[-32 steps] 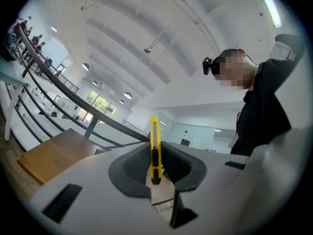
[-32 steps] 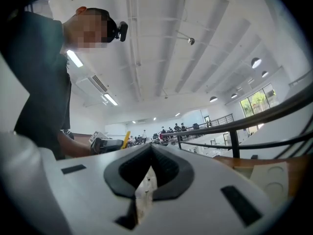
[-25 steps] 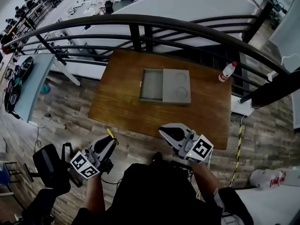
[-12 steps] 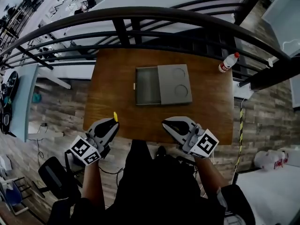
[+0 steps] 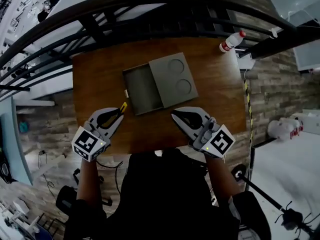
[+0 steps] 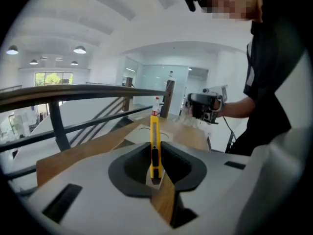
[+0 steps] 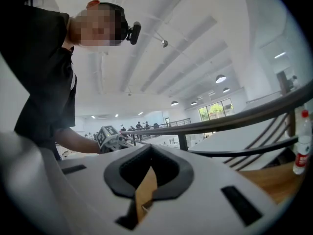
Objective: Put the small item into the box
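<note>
Left gripper view: the left gripper is pinching a slim yellow item, seemingly a snap-off utility knife. The jaws are pressing on its lower end while the rest is standing up past the tips. Right gripper view: the right gripper is carrying nothing, its jaws lying pressed together. Head view: both grippers are hovering over the near edge of the wooden table, one at each side of the person and well apart. Farther in, a grey box is sitting at mid-table, slightly skewed. Its lid, with two round recesses, is lying offset to the right, leaving the left compartment uncovered. The yellow item is pointing toward the box's near-left corner, near it but apart. At the far-right corner a white bottle with a red cap is standing. Beyond the table a dark railing is running across.
</note>
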A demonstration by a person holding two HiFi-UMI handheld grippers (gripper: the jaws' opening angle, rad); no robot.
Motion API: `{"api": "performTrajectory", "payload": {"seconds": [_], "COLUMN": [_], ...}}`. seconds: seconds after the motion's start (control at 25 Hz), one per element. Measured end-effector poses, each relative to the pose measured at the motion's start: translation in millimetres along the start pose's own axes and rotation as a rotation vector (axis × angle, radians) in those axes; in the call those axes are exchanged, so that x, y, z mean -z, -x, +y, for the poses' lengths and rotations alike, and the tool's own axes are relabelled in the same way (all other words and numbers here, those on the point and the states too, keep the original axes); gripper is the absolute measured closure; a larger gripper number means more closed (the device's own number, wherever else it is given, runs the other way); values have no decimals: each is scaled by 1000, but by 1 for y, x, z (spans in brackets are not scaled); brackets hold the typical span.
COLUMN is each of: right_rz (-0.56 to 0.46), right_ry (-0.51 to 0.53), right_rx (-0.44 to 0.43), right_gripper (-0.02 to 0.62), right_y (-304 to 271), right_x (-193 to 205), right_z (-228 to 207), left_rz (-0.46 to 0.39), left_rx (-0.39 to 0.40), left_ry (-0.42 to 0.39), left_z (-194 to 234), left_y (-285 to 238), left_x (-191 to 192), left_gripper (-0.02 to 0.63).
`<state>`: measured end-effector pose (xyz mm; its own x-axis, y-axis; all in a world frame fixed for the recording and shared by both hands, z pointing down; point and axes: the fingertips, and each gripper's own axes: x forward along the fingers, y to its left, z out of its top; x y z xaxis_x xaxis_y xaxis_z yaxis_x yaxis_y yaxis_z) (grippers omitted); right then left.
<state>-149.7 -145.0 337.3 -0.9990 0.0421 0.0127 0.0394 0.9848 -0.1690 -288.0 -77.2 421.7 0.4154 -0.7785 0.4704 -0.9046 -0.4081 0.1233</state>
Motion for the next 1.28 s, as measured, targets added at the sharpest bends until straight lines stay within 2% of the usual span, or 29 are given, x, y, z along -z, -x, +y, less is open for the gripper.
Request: {"api": "performTrajectory", "payload": {"seconds": [0.2,0.36,0.64,1.04,1.28], "right_rz": [23,36,67,70,66], "right_ry": [-33,-36,-81,-141,-165], "right_rx": [136,223,374,500,536], "right_gripper": [584,584,584,584,584], "right_y": [0,7,20,47,49], "right_x": [9,17,44,67,78], "right_z": [-28,-45,-60,-66,-67], "left_rz": [163,280,394,589,646], "left_rx": [165,266,448,636,692], "left_ry": [-227,-389,-566,-843,-900], "left_z": [25,40,46,41,41], "left_y": [-51,-89,-144,-188,-201], "left_x": [5,27,66,125,149], "left_gripper": [532,532,532,532,532]}}
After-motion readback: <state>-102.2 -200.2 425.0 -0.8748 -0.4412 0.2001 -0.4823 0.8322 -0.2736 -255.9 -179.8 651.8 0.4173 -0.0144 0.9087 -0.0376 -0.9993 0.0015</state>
